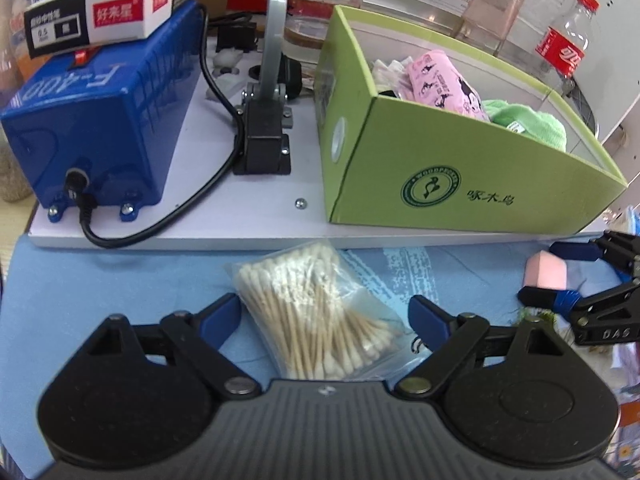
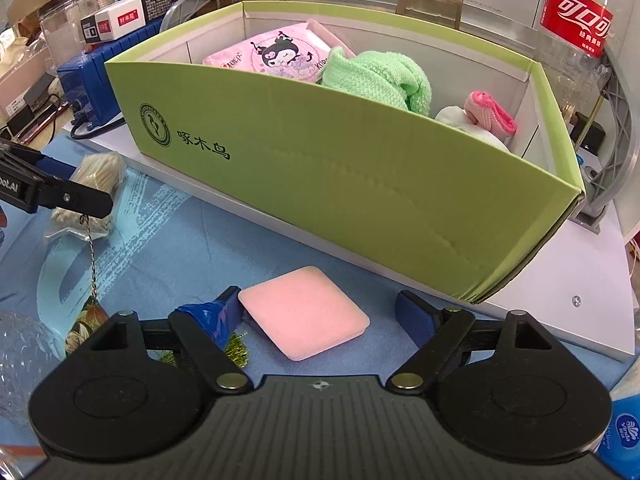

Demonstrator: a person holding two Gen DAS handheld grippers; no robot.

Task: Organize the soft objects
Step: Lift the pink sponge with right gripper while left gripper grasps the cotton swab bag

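Note:
A clear bag of cotton swabs [image 1: 320, 312] lies on the blue cloth between the fingers of my left gripper [image 1: 326, 308], which is open; its left fingertip [image 1: 228, 312] is at the bag's edge. A flat pink sponge [image 2: 306, 316] lies between the fingers of my right gripper [image 2: 320, 304], also open; the left finger [image 2: 224, 312] touches a corner, the right one stands apart. Behind both stands a green box [image 2: 320, 184] holding a pink cartoon pack [image 2: 272, 56], a green cloth [image 2: 380, 76] and a pink and white sock [image 2: 480, 116].
The green box [image 1: 460, 152] sits on a white board beside a blue machine [image 1: 92, 120] with a black cable [image 1: 216, 184]. A cola bottle [image 1: 564, 44] and clear jars stand behind. A tasselled bookmark [image 2: 88, 316] lies left of the sponge.

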